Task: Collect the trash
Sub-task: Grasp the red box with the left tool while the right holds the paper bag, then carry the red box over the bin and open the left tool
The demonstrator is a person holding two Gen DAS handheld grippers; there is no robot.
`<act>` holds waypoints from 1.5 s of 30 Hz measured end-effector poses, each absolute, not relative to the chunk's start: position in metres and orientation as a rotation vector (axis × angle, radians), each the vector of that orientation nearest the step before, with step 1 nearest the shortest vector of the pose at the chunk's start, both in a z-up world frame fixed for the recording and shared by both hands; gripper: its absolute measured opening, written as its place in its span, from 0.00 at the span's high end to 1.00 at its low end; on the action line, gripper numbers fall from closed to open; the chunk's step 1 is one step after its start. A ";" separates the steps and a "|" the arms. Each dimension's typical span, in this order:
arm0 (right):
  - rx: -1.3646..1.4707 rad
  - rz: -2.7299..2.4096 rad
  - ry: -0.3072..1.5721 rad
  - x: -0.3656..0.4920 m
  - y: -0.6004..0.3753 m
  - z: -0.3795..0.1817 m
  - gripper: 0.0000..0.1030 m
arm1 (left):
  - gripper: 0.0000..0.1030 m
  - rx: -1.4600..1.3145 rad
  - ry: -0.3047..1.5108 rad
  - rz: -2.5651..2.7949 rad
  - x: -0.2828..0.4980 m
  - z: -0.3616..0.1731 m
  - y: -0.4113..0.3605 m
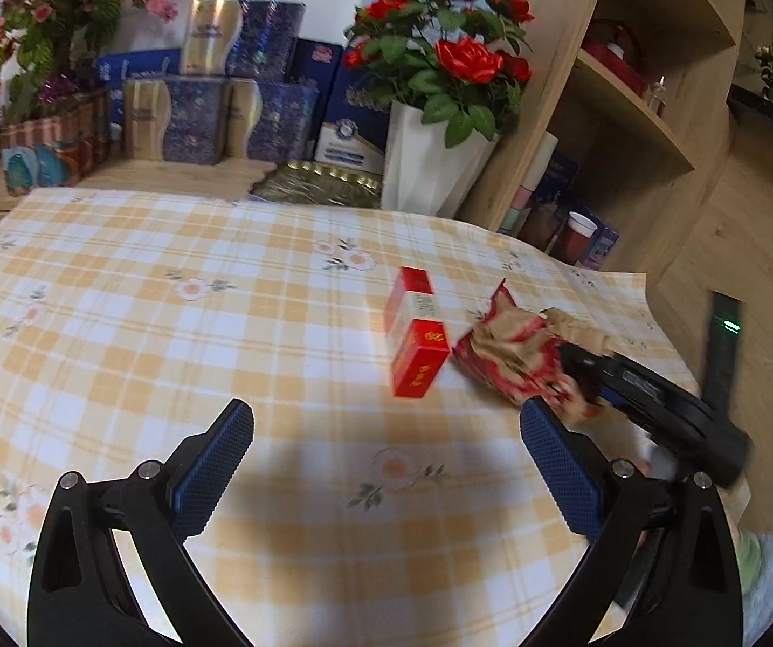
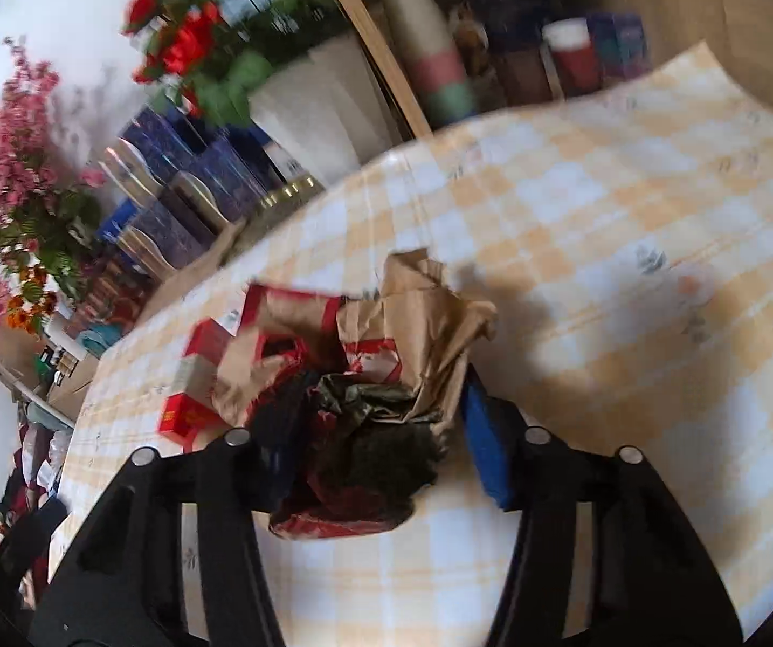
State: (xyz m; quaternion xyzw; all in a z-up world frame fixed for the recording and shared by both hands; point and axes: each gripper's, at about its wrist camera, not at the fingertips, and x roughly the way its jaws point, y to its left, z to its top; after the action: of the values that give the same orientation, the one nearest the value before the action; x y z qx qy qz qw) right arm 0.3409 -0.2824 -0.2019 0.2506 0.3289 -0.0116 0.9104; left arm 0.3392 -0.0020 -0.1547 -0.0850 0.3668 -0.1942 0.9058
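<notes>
So on your left side, the left gripper [image 1: 386,463] is spread wide with nothing between its blue pads, just hovering over the checked tablecloth [image 1: 171,323] with bare cloth under it. A bit ahead and to the right of it lies the red box [image 1: 418,337], flat on the cloth and untouched. It's sitting right beside the crumpled paper bag [image 1: 510,356], close enough that they may be touching, can't say for sure.

Moving right, your right gripper [image 2: 370,431] is around the near end of that bag [image 2: 386,356], jaws about halfway in. The wad fills the gap and the blue pad on the right looks like it's against the brown paper, so I'd call it a grip, though the blur makes it hard to say how firm. The bag appears to be resting on the table, near the right edge.

Looks like you're at the grab-the-first-piece step. Next I'd make sure the squeeze really bites the paper before lifting, since crumpled paper slips. Then send the free left one forward to the red box.
</notes>
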 end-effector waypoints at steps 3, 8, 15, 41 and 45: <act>0.482 -0.046 0.594 0.314 -0.295 -0.186 0.48 | 0.06 -0.159 0.791 -0.405 0.357 -0.160 -0.021; 0.432 -0.078 0.470 0.263 -0.317 -0.166 0.48 | 0.07 -0.071 0.808 -0.383 0.387 -0.174 -0.057; 0.518 -0.104 0.472 0.210 -0.341 -0.172 0.48 | 0.29 0.010 0.853 -0.307 0.426 -0.201 -0.084; 0.413 -0.103 0.518 0.109 -0.338 -0.164 0.48 | 0.79 0.092 0.782 -0.408 0.272 -0.113 -0.029; 0.378 -0.083 0.547 0.090 -0.324 -0.163 0.48 | 0.79 0.100 0.769 -0.428 0.226 -0.105 -0.020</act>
State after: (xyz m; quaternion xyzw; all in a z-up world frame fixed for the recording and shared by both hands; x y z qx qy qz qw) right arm 0.0905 -0.3235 -0.1629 0.1857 0.2685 -0.0407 0.9443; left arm 0.2263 -0.0200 -0.1048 0.0483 0.3720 -0.2073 0.9035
